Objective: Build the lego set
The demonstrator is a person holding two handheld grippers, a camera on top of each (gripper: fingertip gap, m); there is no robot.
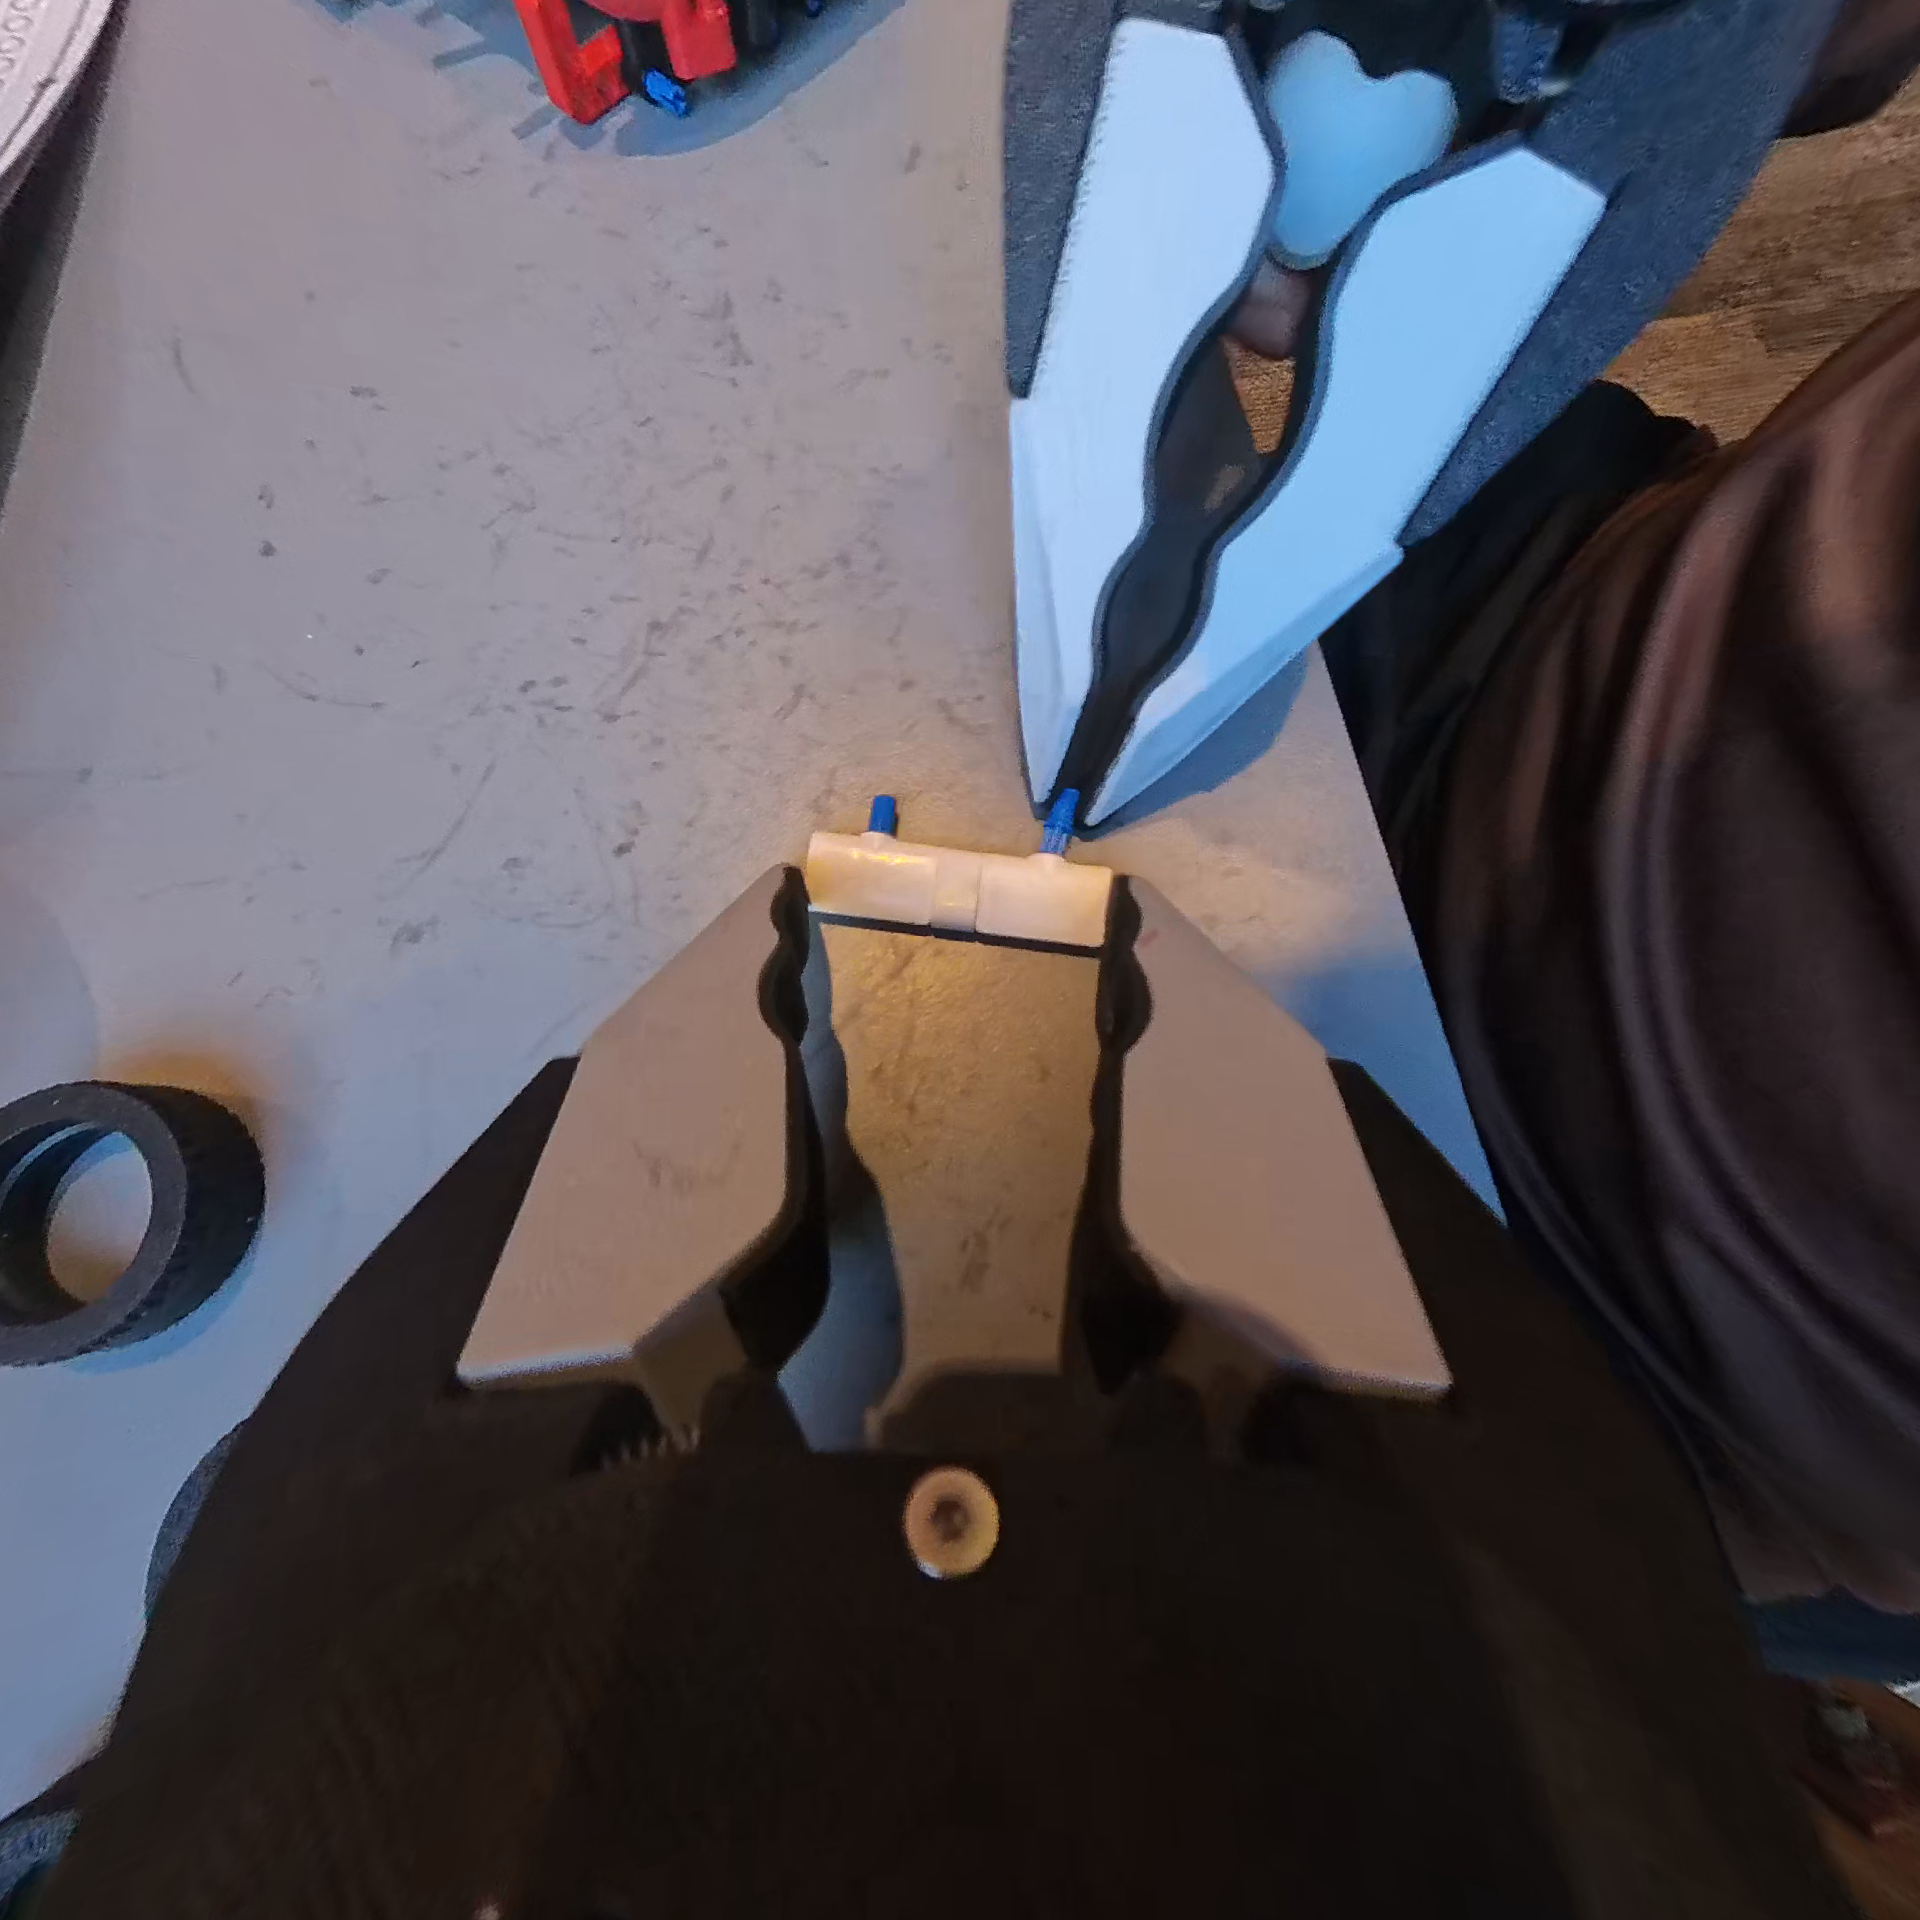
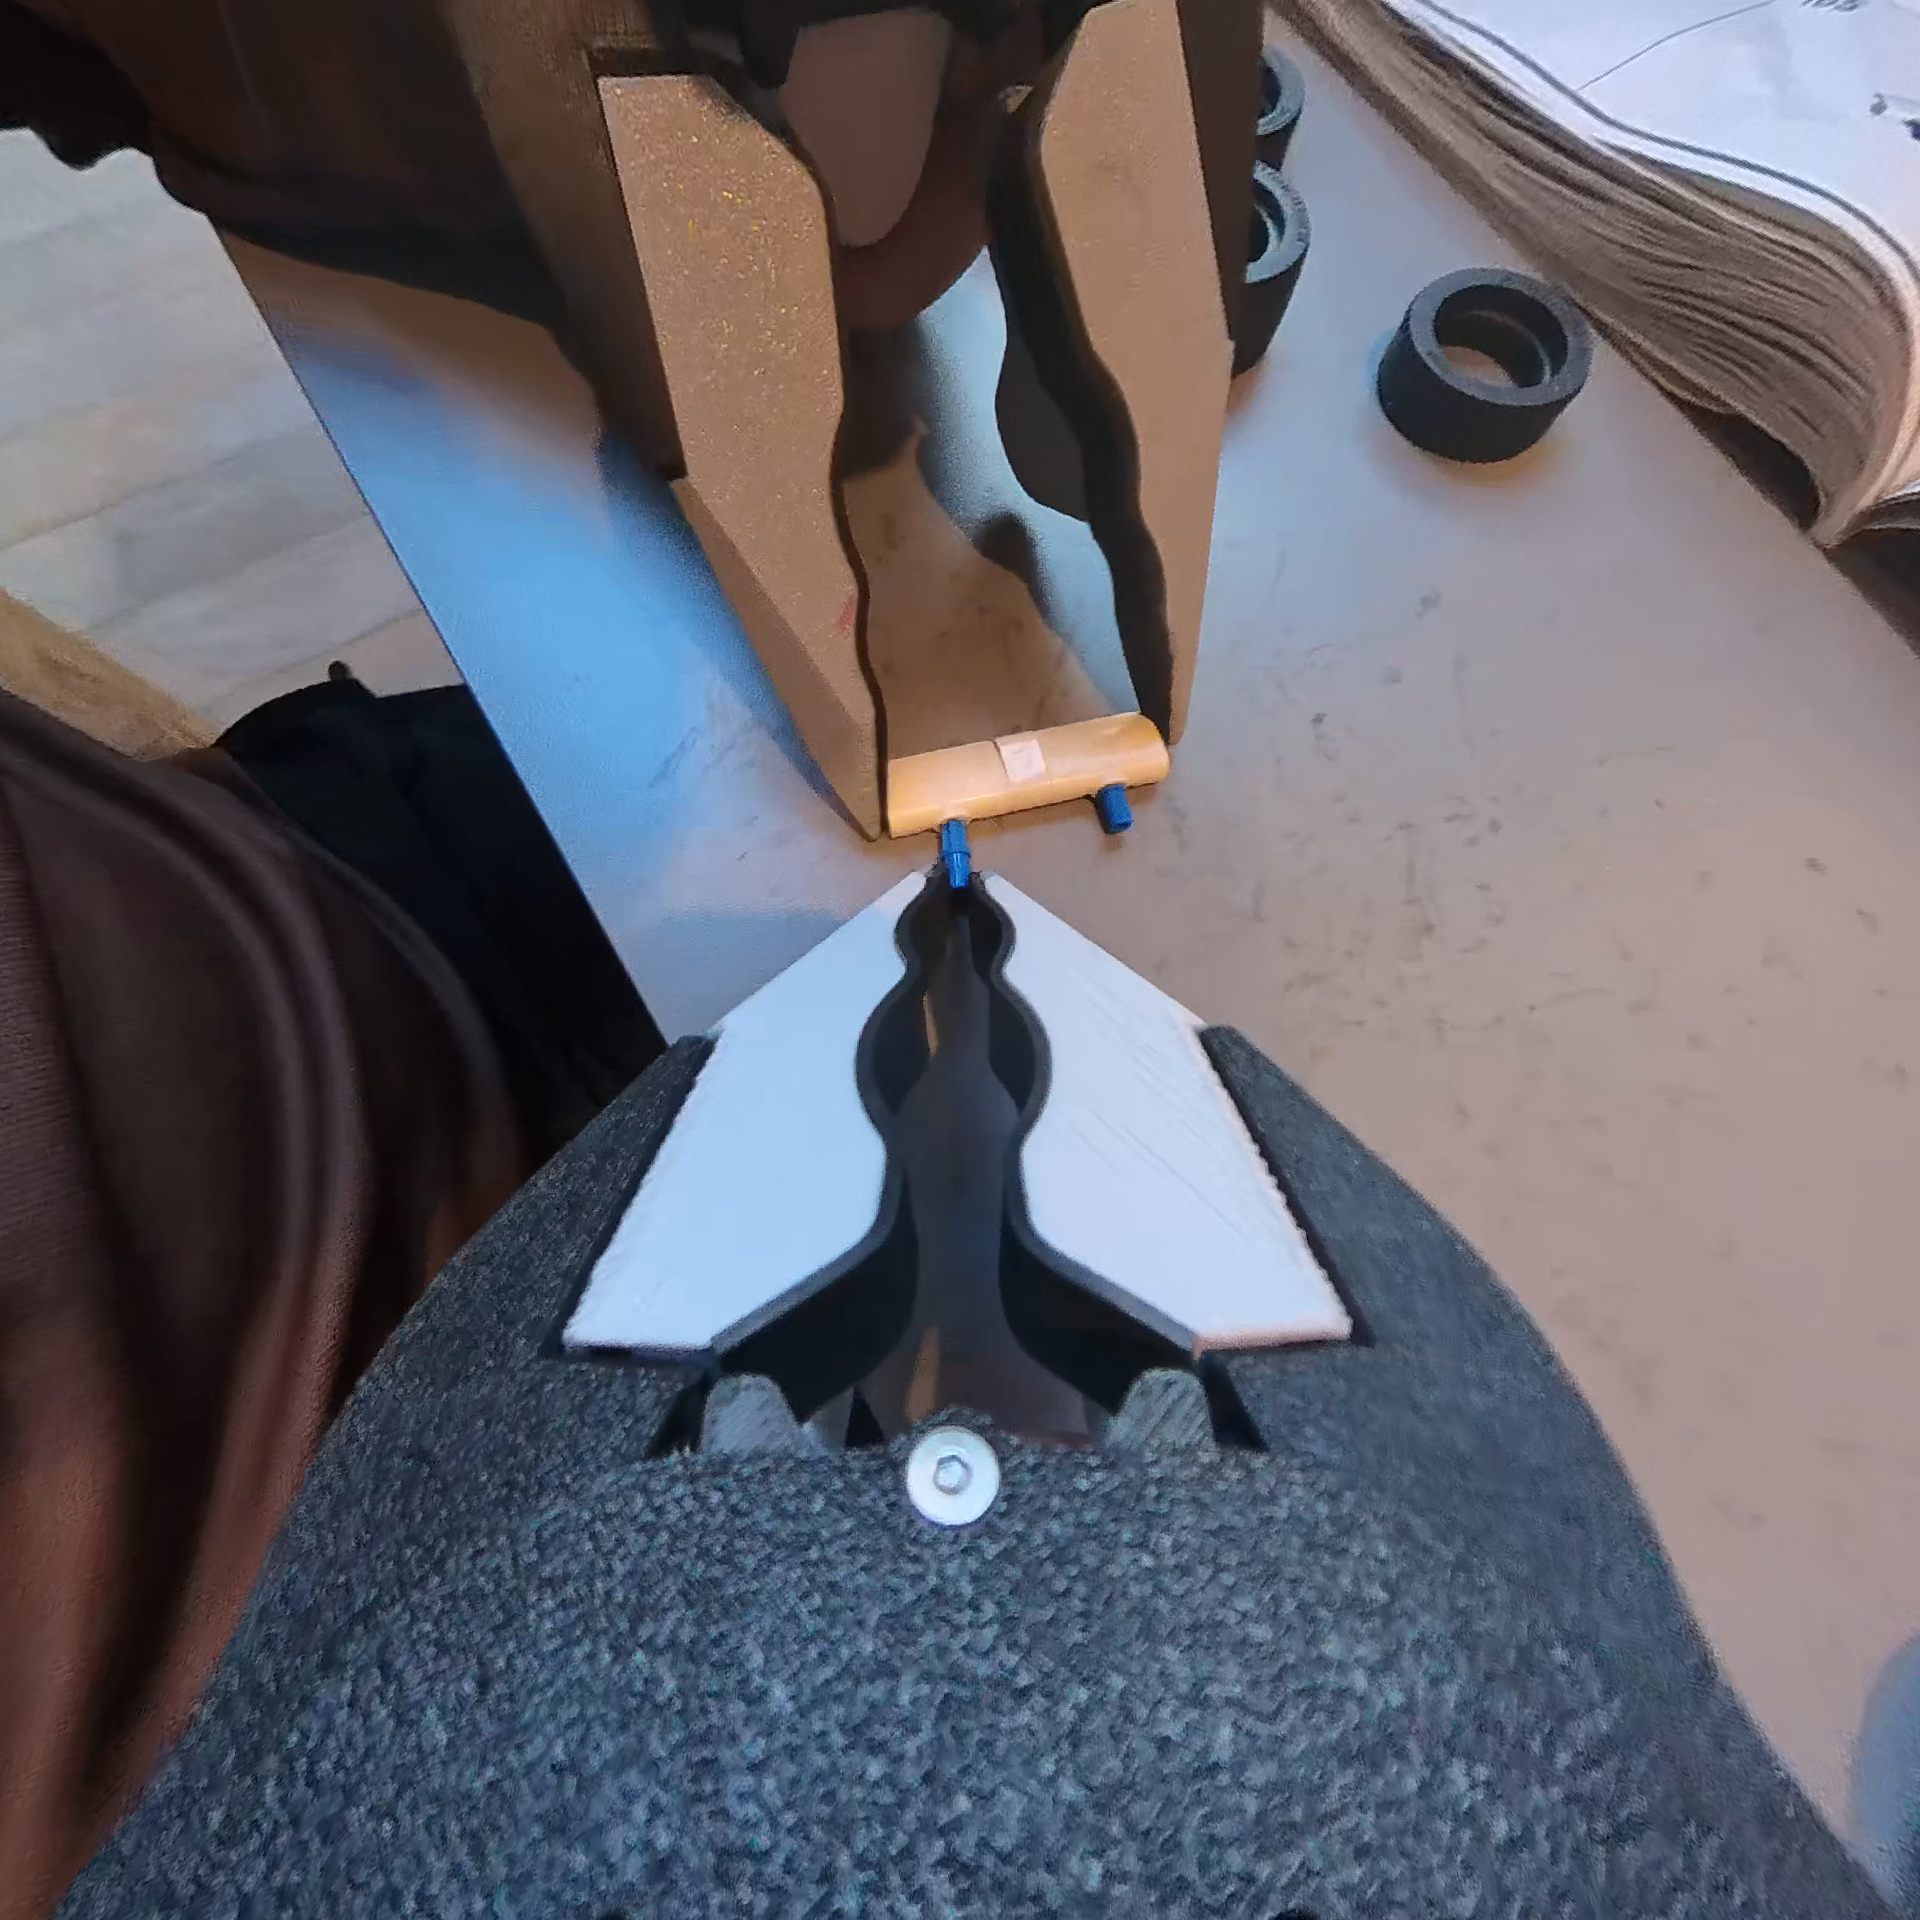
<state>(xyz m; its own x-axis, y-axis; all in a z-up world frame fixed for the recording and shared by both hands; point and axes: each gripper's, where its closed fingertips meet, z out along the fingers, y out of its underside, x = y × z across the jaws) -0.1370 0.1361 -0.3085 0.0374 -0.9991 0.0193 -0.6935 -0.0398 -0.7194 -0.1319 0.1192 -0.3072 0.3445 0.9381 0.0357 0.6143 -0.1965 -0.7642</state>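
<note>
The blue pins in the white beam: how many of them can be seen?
2. One blue pin is at the beam's end near the table edge, gripped by the right gripper. The other pin sticks out free near the opposite end. More may be hidden.

Beam point(image 1: 958, 896): cream-white in left wrist view, orange-tan in right wrist view point(image 2: 1023, 775). Two pins point(image 1: 1061, 812) on beam: blue. Left gripper point(image 1: 958, 904) fingers: tan, black edging. Right gripper point(image 2: 958, 881) fingers: white, black edging; body speckled grey. Table point(image 1: 416, 520) under beam: grey, dark scuffs. Tyre point(image 1: 104, 1216) left of beam: black. Model point(image 1: 623, 52) beyond beam: red.
</note>
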